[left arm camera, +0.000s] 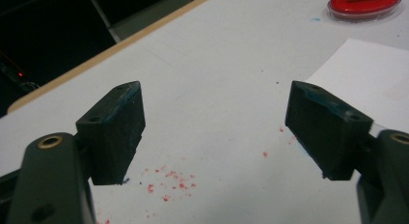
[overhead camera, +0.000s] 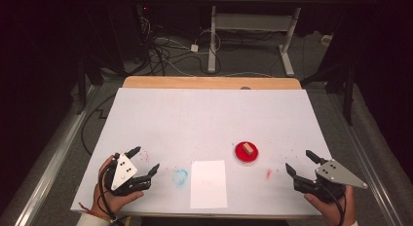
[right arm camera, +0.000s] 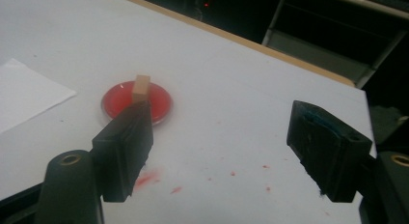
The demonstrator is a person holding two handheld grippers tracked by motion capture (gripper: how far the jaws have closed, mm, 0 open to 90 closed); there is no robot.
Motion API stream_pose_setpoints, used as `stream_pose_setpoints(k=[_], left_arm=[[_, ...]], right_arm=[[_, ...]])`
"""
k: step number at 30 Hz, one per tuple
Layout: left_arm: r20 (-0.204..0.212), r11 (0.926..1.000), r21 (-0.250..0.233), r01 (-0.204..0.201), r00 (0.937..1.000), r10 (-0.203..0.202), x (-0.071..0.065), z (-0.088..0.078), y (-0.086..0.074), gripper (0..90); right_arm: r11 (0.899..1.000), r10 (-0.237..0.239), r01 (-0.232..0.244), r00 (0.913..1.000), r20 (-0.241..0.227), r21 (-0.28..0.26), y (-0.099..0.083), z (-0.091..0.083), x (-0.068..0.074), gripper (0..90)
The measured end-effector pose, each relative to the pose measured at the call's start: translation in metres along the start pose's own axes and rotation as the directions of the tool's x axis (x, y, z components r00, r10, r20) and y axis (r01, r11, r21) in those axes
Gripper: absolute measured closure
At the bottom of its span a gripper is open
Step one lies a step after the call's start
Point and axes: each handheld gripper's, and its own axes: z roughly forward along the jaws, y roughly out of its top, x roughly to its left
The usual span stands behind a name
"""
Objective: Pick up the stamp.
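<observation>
On the desk point(overhead camera: 209, 114), a red dish point(overhead camera: 246, 153) sits right of centre, with a small wooden block point(overhead camera: 250, 149) standing in it. Both hand-held grippers rest near the desk's near edge, well apart from each other and from the dish.

The right hand-held gripper point(overhead camera: 302, 163) sits at the near right corner in the high view, held in a hand point(overhead camera: 330, 202). Its jaws stand wide with nothing between them. From it, the dish lies toward about 10 o'clock in the high view, near but not touching. A red smear point(overhead camera: 268, 174) marks the desk between the two. In the right gripper view the dish point(right arm camera: 136, 104) sits past the left jaw at roughly 11 o'clock; that jaw's tip covers part of its near rim, and the block point(right arm camera: 141, 86) rises upright just above the tip.

The left hand-held gripper point(overhead camera: 144, 160) lies at the near left, also held in a hand point(overhead camera: 115, 196), jaws wide and empty. From it, the dish is at about 3 o'clock in the high view, well apart, with a blue smudge point(overhead camera: 180, 177) and a white sheet point(overhead camera: 209, 183) between them. In the left gripper view the dish point(left arm camera: 364, 6) shows at the top right, about 1 o'clock, beyond the sheet point(left arm camera: 366, 74). Red specks point(left arm camera: 170, 180) dot the desk between the jaws.
</observation>
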Motion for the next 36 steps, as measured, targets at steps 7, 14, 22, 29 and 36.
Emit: stream_pose_setpoints(k=[7,14,22,29,36], left_arm=[[0.002,0.9986,0.039,0.035,0.9994,-0.035,0.010,0.005,-0.009,20.6],[0.010,0.9989,0.021,0.042,0.9991,-0.042,0.009,-0.001,-0.010,19.3],[0.016,0.9983,0.039,0.043,0.9989,-0.044,0.010,-0.001,-0.011,18.6],[0.020,0.9977,0.050,0.046,0.9987,-0.047,0.011,-0.001,-0.012,18.9],[0.020,0.9978,0.047,0.046,0.9987,-0.047,0.012,-0.001,-0.013,18.9]], right_arm=[[0.999,-0.005,0.005,1.0000,-0.005,0.035,0.004,0.004,-0.002,24.4],[0.993,-0.045,0.052,0.9965,-0.070,0.103,0.022,0.009,-0.002,24.2],[0.976,-0.005,0.029,0.9941,-0.109,0.217,0.059,0.034,-0.009,25.2],[0.926,-0.056,0.116,0.9834,-0.172,0.359,0.096,0.066,0.003,31.6],[0.862,-0.068,0.174,0.9702,-0.233,0.476,0.106,0.102,0.025,32.8]])
